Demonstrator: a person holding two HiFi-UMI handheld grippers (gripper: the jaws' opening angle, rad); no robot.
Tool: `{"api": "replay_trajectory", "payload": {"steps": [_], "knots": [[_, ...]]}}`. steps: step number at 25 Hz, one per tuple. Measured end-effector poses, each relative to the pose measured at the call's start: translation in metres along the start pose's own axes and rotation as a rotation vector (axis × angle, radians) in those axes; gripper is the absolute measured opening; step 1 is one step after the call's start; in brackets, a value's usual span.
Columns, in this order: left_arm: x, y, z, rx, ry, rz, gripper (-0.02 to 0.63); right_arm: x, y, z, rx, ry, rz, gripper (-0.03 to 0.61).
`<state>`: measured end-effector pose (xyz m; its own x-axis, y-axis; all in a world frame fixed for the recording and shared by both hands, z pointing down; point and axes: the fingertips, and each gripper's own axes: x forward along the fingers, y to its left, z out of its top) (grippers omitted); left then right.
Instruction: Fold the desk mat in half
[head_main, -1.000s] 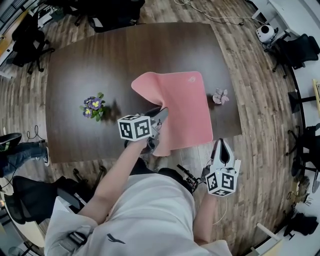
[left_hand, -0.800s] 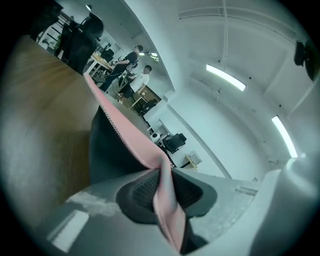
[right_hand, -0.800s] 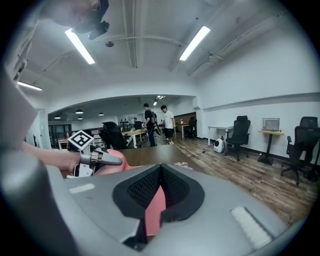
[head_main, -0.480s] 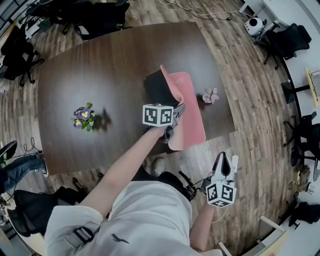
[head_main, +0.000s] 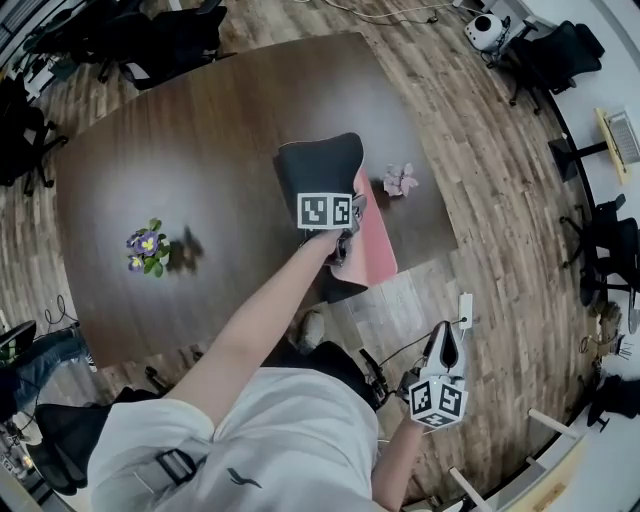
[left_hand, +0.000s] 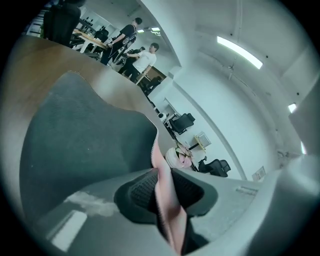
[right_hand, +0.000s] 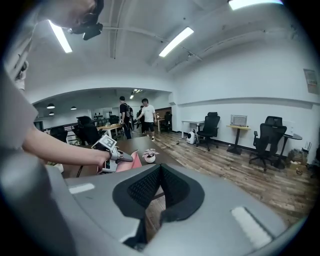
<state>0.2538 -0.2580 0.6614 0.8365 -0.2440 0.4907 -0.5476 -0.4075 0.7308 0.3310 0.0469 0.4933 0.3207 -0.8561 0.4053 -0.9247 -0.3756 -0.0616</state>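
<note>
Wood-floored office, dark table (head_main: 200, 150). Nearest, right hand-held gripper (head_main: 447, 338) off the table, pressed together, empty. Left hand-held gripper (head_main: 348, 235) pinching desk mat (head_main: 315, 165) by its raised edge, jaws just easing wider. Dark underside showing, pink half flat by the front edge. Best to square corners before letting go. Pink flower pot (head_main: 400, 181) close beyond; open table leftward.

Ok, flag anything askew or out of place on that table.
The desk mat is the odd one: folded over dark side up, it leaves a pink strip uncovered on its right, and its near end seems to overhang the table edge. The purple flowers and pink flowers stand upright.
</note>
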Motion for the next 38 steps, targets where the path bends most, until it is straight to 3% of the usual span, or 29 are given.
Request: {"api": "replay_trajectory", "payload": {"steps": [10,14,21,27,33,38], "knots": [[0.013,0.005,0.007,0.001,-0.07,0.093,0.101,-0.003,-0.002,-0.007,0.014,0.006,-0.001,0.002],[0.008,-0.007,0.024,-0.025,-0.146,0.04,0.112,-0.003,0.001,-0.007,0.013,0.006,0.01,0.002],[-0.022,-0.008,0.04,0.053,-0.219,0.022,0.112,0.002,0.007,-0.01,0.009,0.008,0.048,0.002],[-0.058,-0.015,0.045,0.019,-0.285,-0.028,0.11,0.012,0.02,0.0,0.008,-0.016,0.103,0.0],[-0.138,-0.04,0.052,0.105,-0.395,-0.109,0.11,0.026,0.053,0.019,-0.008,-0.055,0.204,0.0],[-0.205,-0.03,0.05,0.244,-0.472,-0.026,0.109,0.044,0.088,0.032,-0.034,-0.075,0.307,0.002]]}}
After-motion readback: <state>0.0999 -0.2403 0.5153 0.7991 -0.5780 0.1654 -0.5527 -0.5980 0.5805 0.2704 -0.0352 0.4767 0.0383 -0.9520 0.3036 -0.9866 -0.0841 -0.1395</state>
